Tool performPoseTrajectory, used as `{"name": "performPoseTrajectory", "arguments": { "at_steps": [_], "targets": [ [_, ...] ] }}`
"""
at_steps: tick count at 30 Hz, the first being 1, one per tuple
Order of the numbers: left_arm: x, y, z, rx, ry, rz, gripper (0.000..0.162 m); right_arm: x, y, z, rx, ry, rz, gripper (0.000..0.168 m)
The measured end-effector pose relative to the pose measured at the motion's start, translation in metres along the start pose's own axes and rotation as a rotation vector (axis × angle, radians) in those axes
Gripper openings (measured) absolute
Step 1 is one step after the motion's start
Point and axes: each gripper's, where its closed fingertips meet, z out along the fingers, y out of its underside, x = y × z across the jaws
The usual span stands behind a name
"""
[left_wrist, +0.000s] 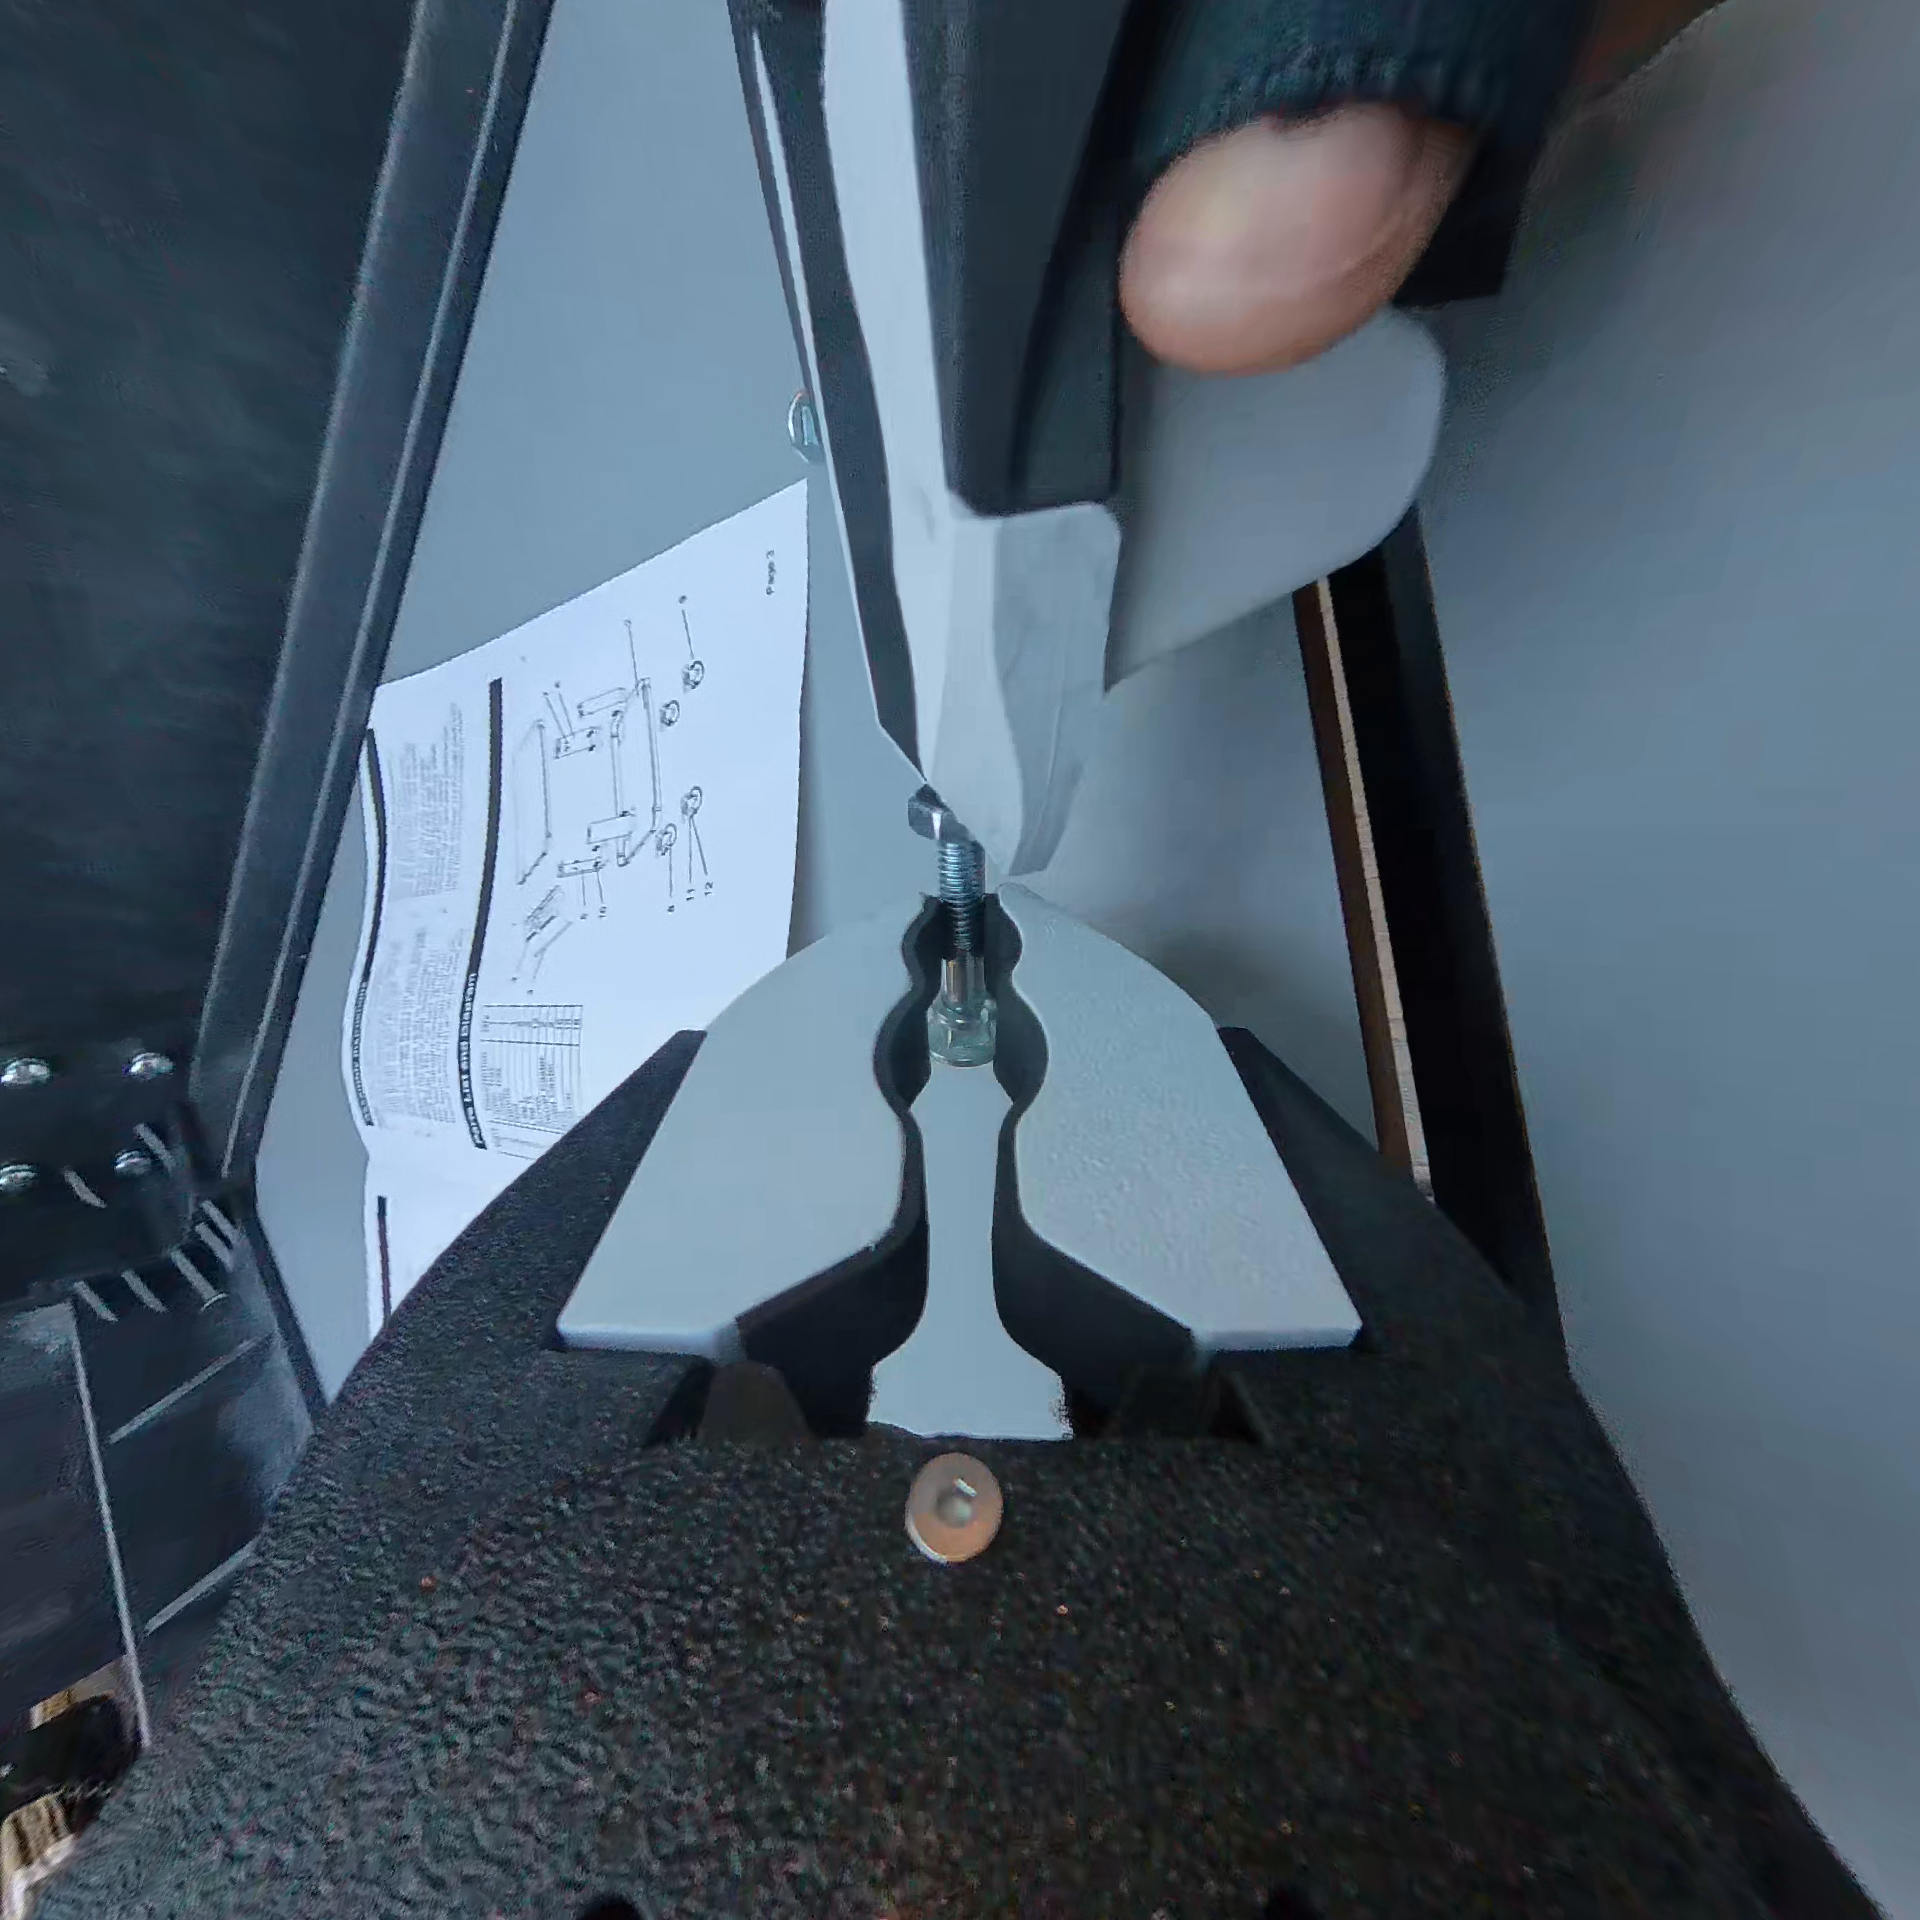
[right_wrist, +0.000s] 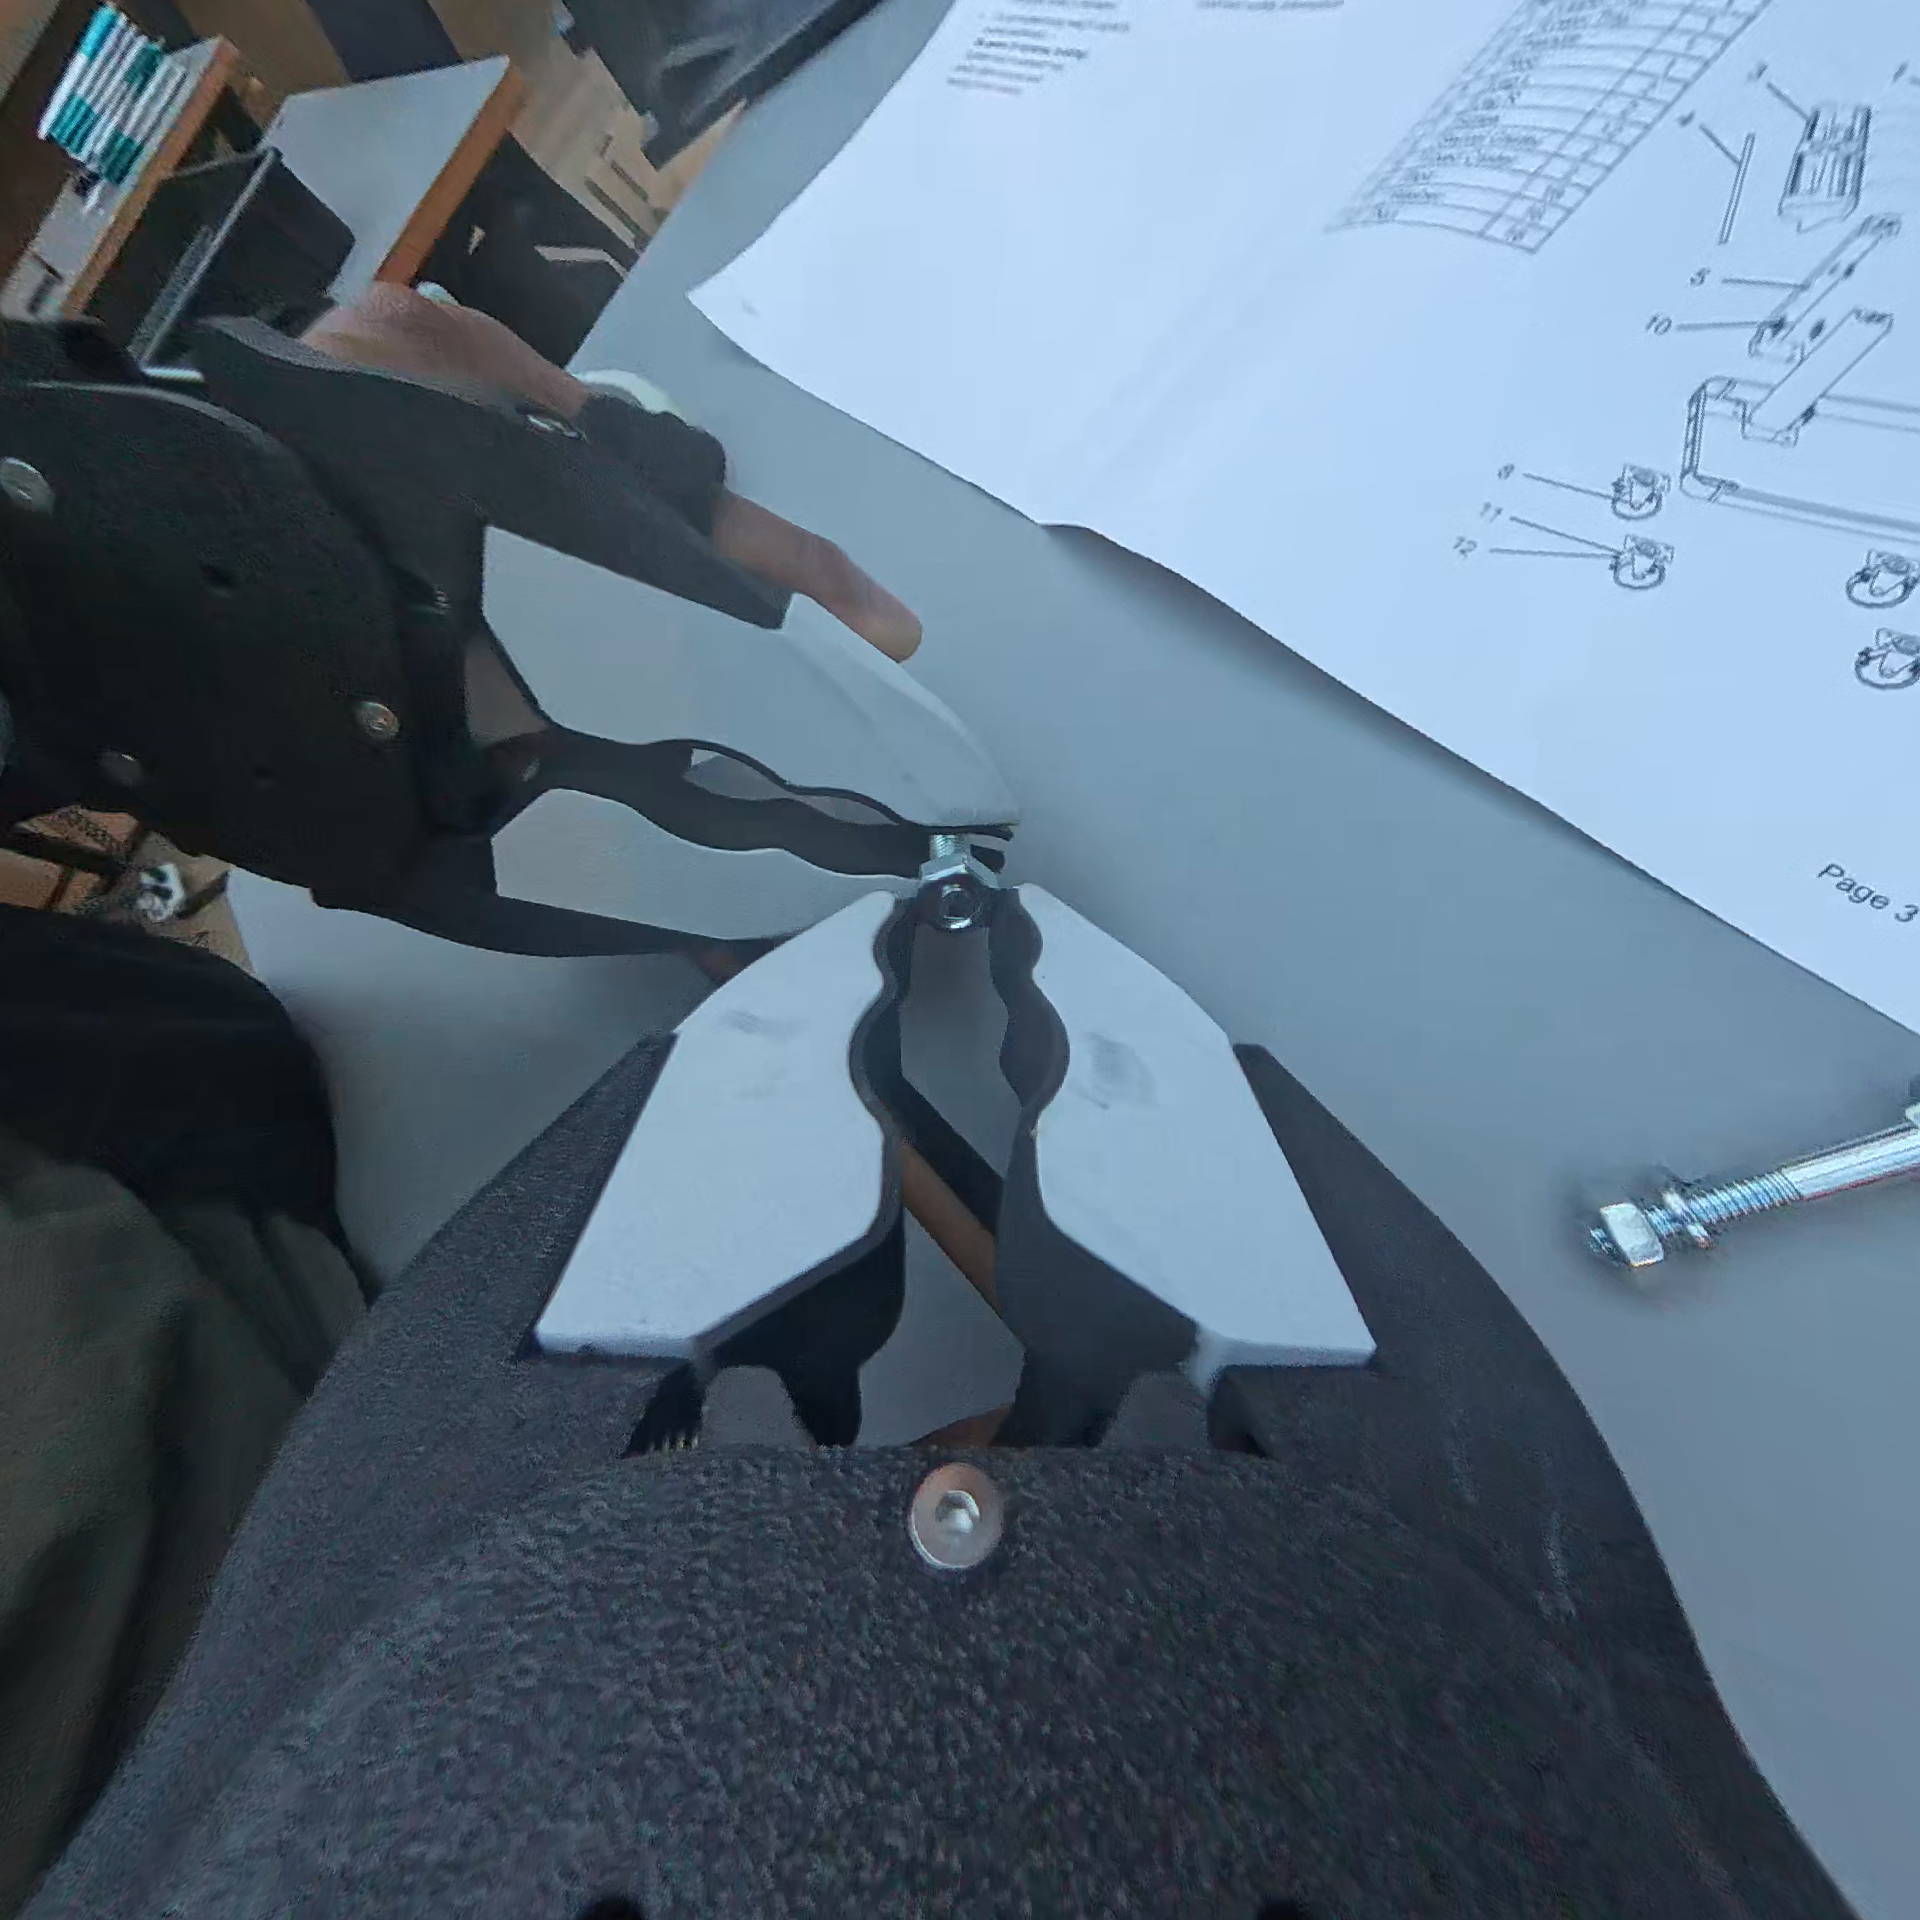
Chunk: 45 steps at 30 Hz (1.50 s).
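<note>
The grey surface (right_wrist: 1299, 831) is carrying everything, with a white instruction sheet (right_wrist: 1351, 364) of line drawings lying across its far side. Just off that sheet's near edge, a second long bolt with a nut (right_wrist: 1745, 1195) on its end is lying loose at the right.

The left gripper (left_wrist: 961, 904) is pointing forward with its jaws clenched around a small bolt (left_wrist: 958, 894) — the smooth shank and cap end are sitting in the scalloped gap between the grey pads, the threaded end sticking out past the tips. In the right wrist view this same gripper is coming in from the left, held by a hand (right_wrist: 644, 488) in a black fingerless glove, one finger stretched along its upper pad.

The right gripper (right_wrist: 961, 909) is meeting it tip to tip above the surface, its jaws pinching a small hex nut (right_wrist: 956, 906) — the nut is sitting at the bolt's threaded end, touching it. Whether it is threaded on is not clear.
</note>
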Motion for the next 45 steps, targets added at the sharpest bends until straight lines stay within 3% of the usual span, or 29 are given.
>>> {"name": "performPoseTrajectory", "arguments": {
  "at_steps": [4, 8, 9, 11, 14, 15, 21, 25, 29, 33, 37, 40, 41, 43, 45],
  "targets": [
    [0.006, 0.0, -0.001, 0.02, 0.09, -0.061, 0.007, -0.002, 0.003, 0.0, 0.003, 0.02, -0.173, 0.018],
    [0.029, -0.006, -0.01, 0.085, 0.396, -0.264, 0.007, -0.009, 0.011, -0.002, -0.014, 0.068, -0.738, 0.017],
    [0.03, -0.005, -0.011, 0.089, 0.427, -0.303, 0.007, -0.007, 0.012, -0.002, -0.03, 0.099, -0.793, 0.017],
    [0.027, -0.005, -0.011, 0.098, 0.413, -0.341, 0.007, -0.005, 0.01, -0.003, -0.03, 0.129, -0.718, 0.016],
    [0.014, 0.003, -0.007, 0.049, 0.269, -0.318, 0.007, -0.01, 0.009, -0.006, -0.008, 0.051, -0.362, 0.041],
    [0.012, 0.004, -0.006, 0.038, 0.231, -0.297, 0.007, -0.01, 0.006, -0.008, 0.018, 0.043, -0.278, 0.042],
    [0.015, 0.002, -0.003, 0.002, 0.084, -0.071, 0.007, -0.005, 0.002, -0.003, 0.014, 0.008, -0.047, 0.035],
    [0.013, -0.002, -0.005, 0.011, 0.041, -0.045, 0.007, -0.006, 0.009, 0.002, -0.073, -0.017, -0.045, 0.019],
    [0.013, -0.003, -0.008, 0.038, 0.087, -0.157, 0.007, -0.007, 0.004, 0.001, -0.071, 0.019, -0.308, 0.018],
    [0.024, -0.007, -0.01, 0.11, 0.311, -0.415, 0.007, -0.01, 0.001, -0.001, -0.031, 0.109, -0.845, 0.018],
    [0.038, -0.009, -0.013, 0.14, 0.544, -0.581, 0.007, -0.015, 0.005, 0.001, -0.052, 0.107, -1.059, 0.018],
    [0.034, -0.009, -0.012, 0.149, 0.526, -0.593, 0.007, -0.011, 0.003, 0.0, -0.059, 0.092, -0.881, 0.019],
    [0.029, -0.009, -0.012, 0.151, 0.488, -0.584, 0.007, -0.009, 0.003, -0.001, -0.075, 0.086, -0.796, 0.031],
    [0.017, -0.005, -0.01, 0.123, 0.347, -0.512, 0.007, -0.009, 0.004, -0.004, -0.107, 0.057, -0.598, 0.044],
    [0.004, 0.001, -0.01, 0.063, 0.181, -0.378, 0.007, -0.008, 0.0, -0.005, -0.103, 0.071, -0.414, 0.041]
  ]
}}
